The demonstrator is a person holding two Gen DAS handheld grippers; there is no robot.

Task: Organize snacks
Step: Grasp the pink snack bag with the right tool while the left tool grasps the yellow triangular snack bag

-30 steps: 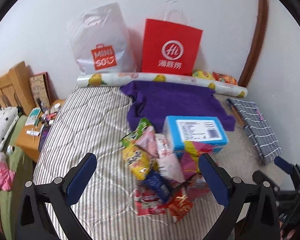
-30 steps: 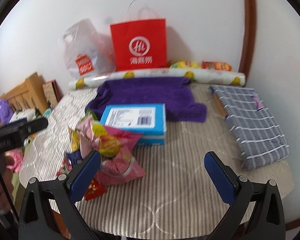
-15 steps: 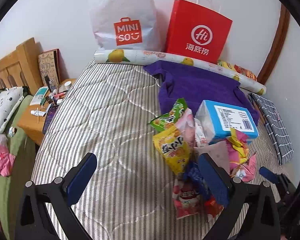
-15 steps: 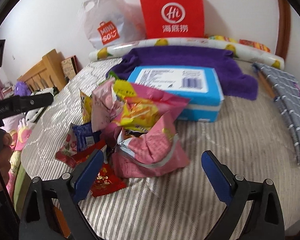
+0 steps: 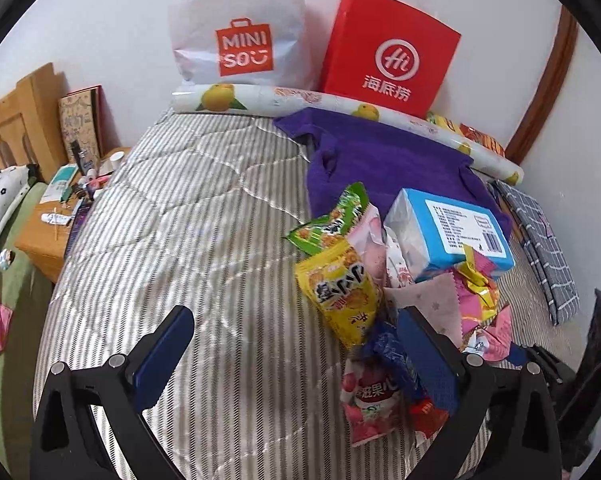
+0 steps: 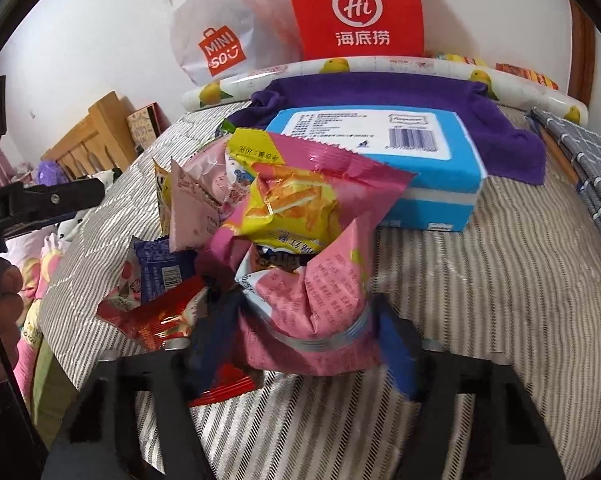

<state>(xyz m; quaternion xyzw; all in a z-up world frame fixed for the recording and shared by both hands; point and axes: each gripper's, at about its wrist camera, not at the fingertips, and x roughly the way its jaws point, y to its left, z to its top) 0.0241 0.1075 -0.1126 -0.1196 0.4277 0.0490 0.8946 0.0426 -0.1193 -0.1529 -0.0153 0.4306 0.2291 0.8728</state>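
Observation:
A heap of snack packets lies on the striped bed: a yellow packet point(image 5: 340, 292), a green packet point(image 5: 332, 220), a red-and-white packet point(image 5: 370, 404), beside a blue box point(image 5: 452, 236). My left gripper point(image 5: 296, 360) is open above the bed, left of the heap. In the right wrist view my right gripper point(image 6: 304, 344) has its jaws closing around a crumpled pink packet point(image 6: 320, 296) at the front of the heap; the fingers are blurred. The blue box point(image 6: 380, 152) lies behind it.
A red paper bag point(image 5: 388, 56) and a white plastic bag point(image 5: 240, 28) stand against the wall behind a fruit-print roll point(image 5: 300, 100). A purple cloth point(image 5: 380, 160) and grey checked cloth point(image 5: 540, 240) lie on the bed. A cluttered wooden nightstand point(image 5: 52, 232) is left.
My right gripper moved forward into the heap and its jaws narrowed around the pink packet. My left gripper shifted left and nearer the bed, still open.

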